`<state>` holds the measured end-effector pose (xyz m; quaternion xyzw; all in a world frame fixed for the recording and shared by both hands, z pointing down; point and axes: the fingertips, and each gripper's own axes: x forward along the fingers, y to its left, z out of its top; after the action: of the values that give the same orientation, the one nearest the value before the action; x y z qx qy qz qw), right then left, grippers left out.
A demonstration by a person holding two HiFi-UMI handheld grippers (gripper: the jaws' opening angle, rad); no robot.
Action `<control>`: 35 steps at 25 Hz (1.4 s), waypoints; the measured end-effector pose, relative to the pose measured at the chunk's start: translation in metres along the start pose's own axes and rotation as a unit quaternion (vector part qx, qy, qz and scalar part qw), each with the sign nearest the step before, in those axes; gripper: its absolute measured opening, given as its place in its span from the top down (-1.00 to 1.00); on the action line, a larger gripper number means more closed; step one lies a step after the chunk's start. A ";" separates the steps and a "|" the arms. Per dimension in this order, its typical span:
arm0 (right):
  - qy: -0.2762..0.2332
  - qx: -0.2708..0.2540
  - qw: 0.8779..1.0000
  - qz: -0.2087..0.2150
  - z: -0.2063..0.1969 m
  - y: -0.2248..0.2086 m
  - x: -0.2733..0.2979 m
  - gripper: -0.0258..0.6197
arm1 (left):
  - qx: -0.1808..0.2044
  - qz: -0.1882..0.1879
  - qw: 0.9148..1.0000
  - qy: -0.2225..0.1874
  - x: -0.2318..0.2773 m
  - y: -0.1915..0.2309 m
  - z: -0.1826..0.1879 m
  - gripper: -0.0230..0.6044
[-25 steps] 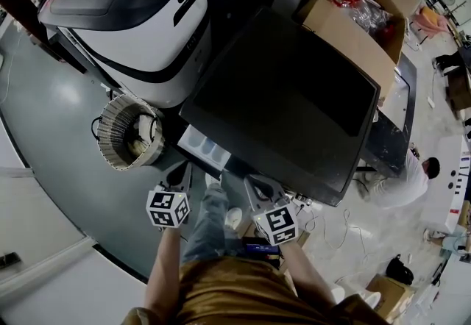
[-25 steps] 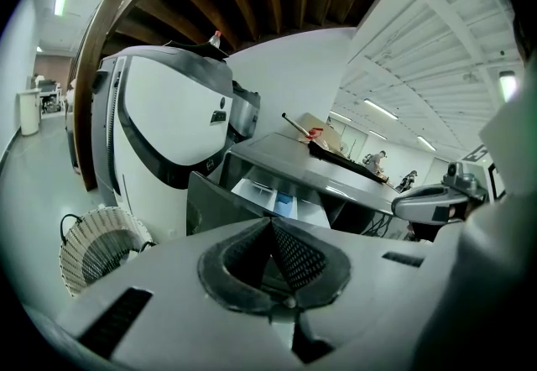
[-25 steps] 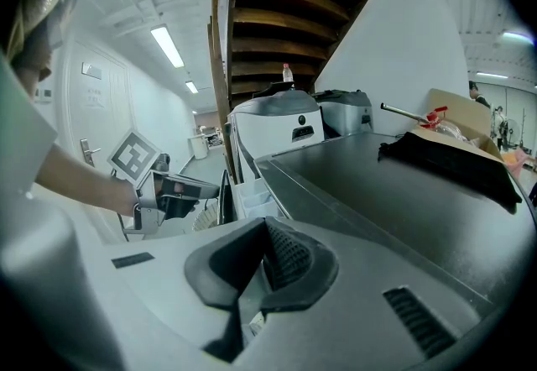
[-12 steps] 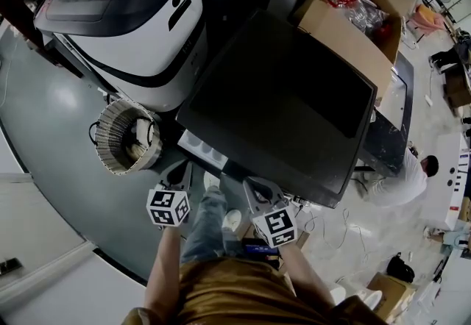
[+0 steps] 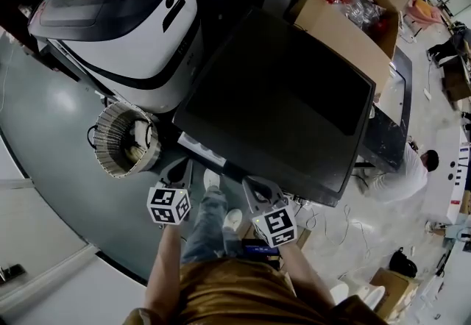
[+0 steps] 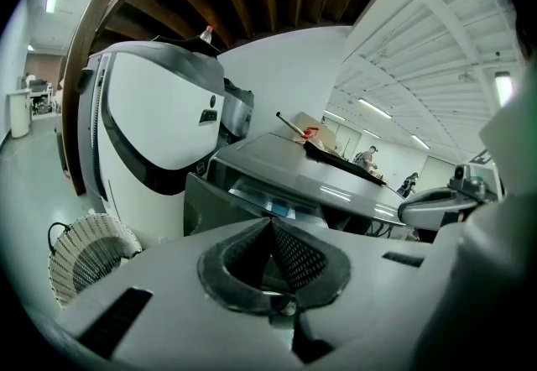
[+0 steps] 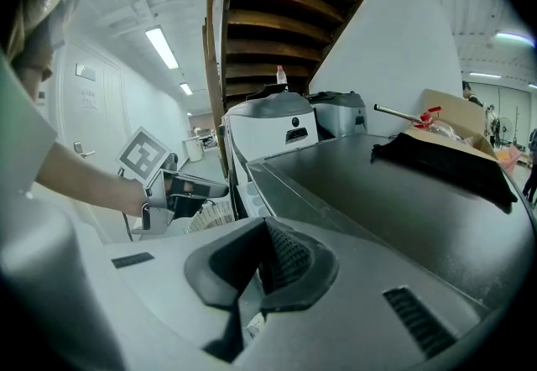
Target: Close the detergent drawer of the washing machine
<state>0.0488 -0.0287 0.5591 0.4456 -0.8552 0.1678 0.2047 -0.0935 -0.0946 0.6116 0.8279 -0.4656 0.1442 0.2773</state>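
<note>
Item: detergent drawer (image 5: 199,148), pale, sitting at the front corner of the dark-topped washing machine (image 5: 287,103), just ahead of the left jaws' tips and off to the left of the right jaws; it is projecting only a little, so the closing step appears to be nearing its end. Item: left gripper (image 5: 179,169), its jaws pressing together tip to tip and carrying nothing, pointing at the drawer front; whether the tips are touching it is not showing clearly. Item: right gripper (image 5: 255,187), its jaws likewise meeting with nothing between them, waiting beside the machine's front edge, apart from the drawer. Further items: a white machine (image 5: 125,15) standing beyond the left jaws, a wicker basket (image 5: 124,141) lying to their left on the floor, and a cardboard box (image 5: 353,18) resting far beyond the right jaws. Handling note: the shut left tips are probably serving best as a blunt pusher, bearing on the middle of the drawer front and driving straight along its slide until the face is lying flush; an off-centre push is risking skewing and jamming it. Change against one second ago: the drawer was then standing further out with its compartments showing from above; now it is sitting much further in, while both grippers are keeping nearly the same stations.
</note>
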 end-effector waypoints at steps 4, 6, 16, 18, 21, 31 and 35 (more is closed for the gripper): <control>0.004 0.002 1.000 -0.001 -0.001 0.000 0.001 0.88 | 0.000 -0.004 1.000 0.000 0.004 0.000 0.003 0.85; 0.004 0.002 1.000 -0.002 -0.002 0.000 0.001 0.88 | 0.001 -0.004 1.000 0.000 0.006 0.000 0.003 0.85; 0.012 0.005 1.000 -0.012 -0.005 -0.002 0.000 0.88 | -0.006 -0.006 1.000 -0.008 0.016 0.000 0.010 0.85; 0.015 0.006 1.000 -0.016 -0.007 -0.004 -0.002 0.88 | -0.002 -0.005 1.000 -0.007 0.019 -0.001 0.011 0.85; 0.016 0.006 1.000 -0.019 -0.009 -0.007 -0.004 0.88 | -0.003 -0.006 1.000 -0.010 0.024 -0.002 0.014 0.85; 0.010 0.012 1.000 -0.020 -0.006 -0.010 -0.008 0.88 | -0.019 -0.001 1.000 -0.021 0.035 -0.002 0.020 0.85; 0.008 0.009 1.000 -0.022 -0.005 -0.012 -0.009 0.88 | -0.028 0.003 0.999 -0.024 0.036 -0.002 0.020 0.85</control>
<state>0.0645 -0.0263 0.5601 0.4643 -0.8422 0.1746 0.2112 -0.0731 -0.1303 0.6129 0.8217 -0.4785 0.1119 0.2887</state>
